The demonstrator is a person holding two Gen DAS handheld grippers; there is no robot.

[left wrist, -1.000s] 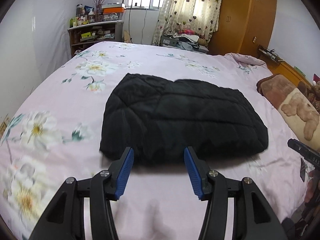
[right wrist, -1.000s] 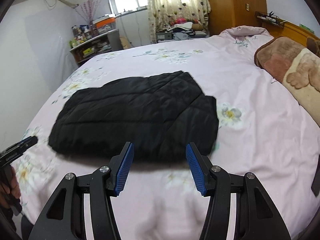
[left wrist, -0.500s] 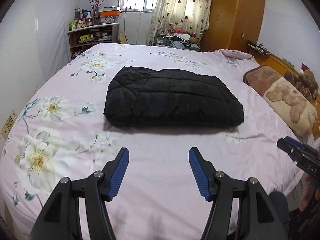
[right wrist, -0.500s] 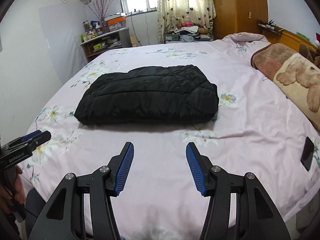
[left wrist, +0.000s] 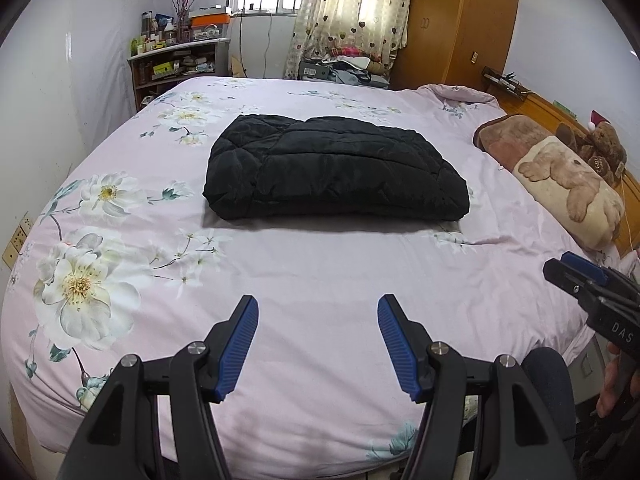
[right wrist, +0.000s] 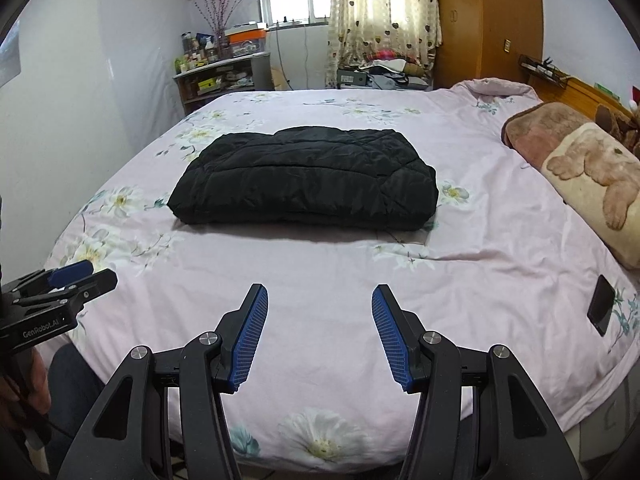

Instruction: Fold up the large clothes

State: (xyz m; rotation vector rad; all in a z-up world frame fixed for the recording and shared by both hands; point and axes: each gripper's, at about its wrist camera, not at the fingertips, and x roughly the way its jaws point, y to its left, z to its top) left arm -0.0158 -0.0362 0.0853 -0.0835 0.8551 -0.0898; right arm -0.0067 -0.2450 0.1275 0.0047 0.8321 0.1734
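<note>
A black quilted jacket (left wrist: 332, 168) lies folded into a thick rectangle in the middle of the pink flowered bed (left wrist: 320, 272); the right wrist view shows the same jacket (right wrist: 304, 178). My left gripper (left wrist: 318, 304) hangs open over the near part of the sheet, well short of the jacket, with nothing between its blue pads. My right gripper (right wrist: 320, 294) is open too, equally far back and empty. Each gripper shows at the edge of the other's view: the right gripper (left wrist: 592, 292) at the right, the left gripper (right wrist: 60, 296) at the left.
A brown bear-print pillow (left wrist: 560, 172) and a teddy bear (left wrist: 604, 148) lie along the wooden headboard on the right. A dark phone (right wrist: 601, 304) rests on the sheet near the right edge. Shelves (left wrist: 176, 64), curtains and a wardrobe (left wrist: 456, 20) stand beyond the bed.
Both grippers have drawn back from the jacket's near edge towards the foot of the bed and risen a little. The left jaws stand slightly wider. The jacket stays folded in place.
</note>
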